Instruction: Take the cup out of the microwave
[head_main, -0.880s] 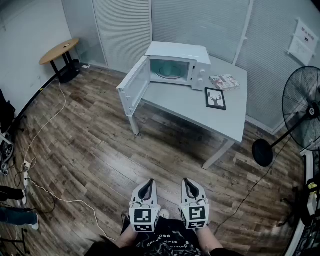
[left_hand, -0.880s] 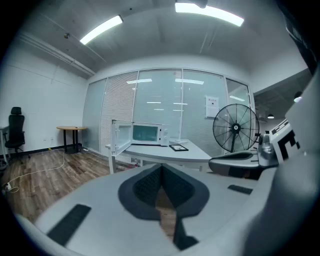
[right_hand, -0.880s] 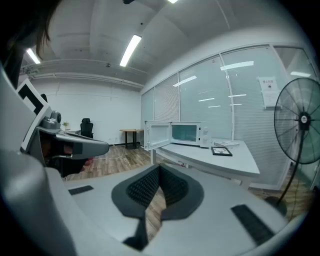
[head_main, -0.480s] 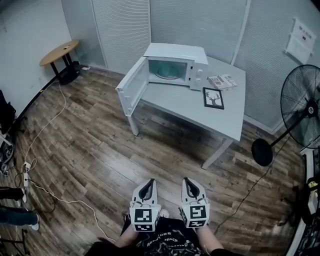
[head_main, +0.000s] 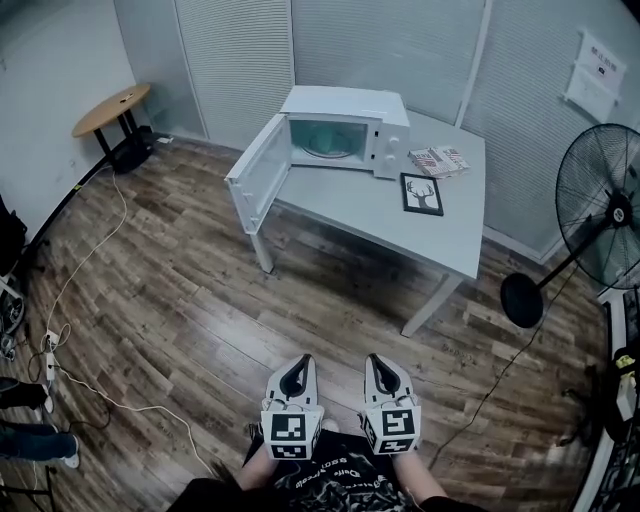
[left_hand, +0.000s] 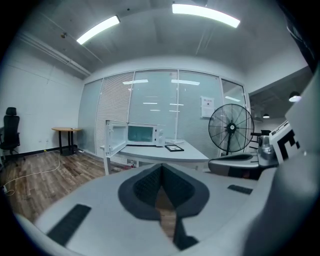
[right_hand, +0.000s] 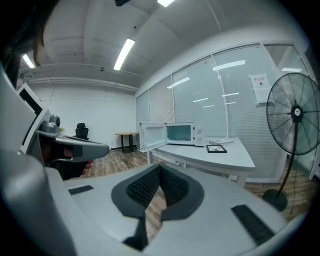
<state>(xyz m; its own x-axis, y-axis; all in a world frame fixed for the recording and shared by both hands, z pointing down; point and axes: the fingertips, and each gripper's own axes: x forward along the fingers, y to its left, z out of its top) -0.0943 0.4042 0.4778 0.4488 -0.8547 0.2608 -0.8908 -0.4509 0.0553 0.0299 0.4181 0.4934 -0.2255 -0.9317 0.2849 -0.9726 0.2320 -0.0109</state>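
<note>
Head view: the white box-shaped microwave (head_main: 345, 135) sits door-open on the grey desk (head_main: 420, 230), far from both grippers; no cup shows inside

Left gripper view: the left gripper (left_hand: 161, 170) has its fingers closed, empty

Right gripper view: the right gripper (right_hand: 159, 171) is closed and empty too

A cup is likely light, hard, breakable; pinch its wall

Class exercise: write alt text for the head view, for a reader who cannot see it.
A white microwave stands with its door swung open on a grey table, far across a wooden floor. At the bottom edge, the left tool and right tool are shut and empty.
</note>
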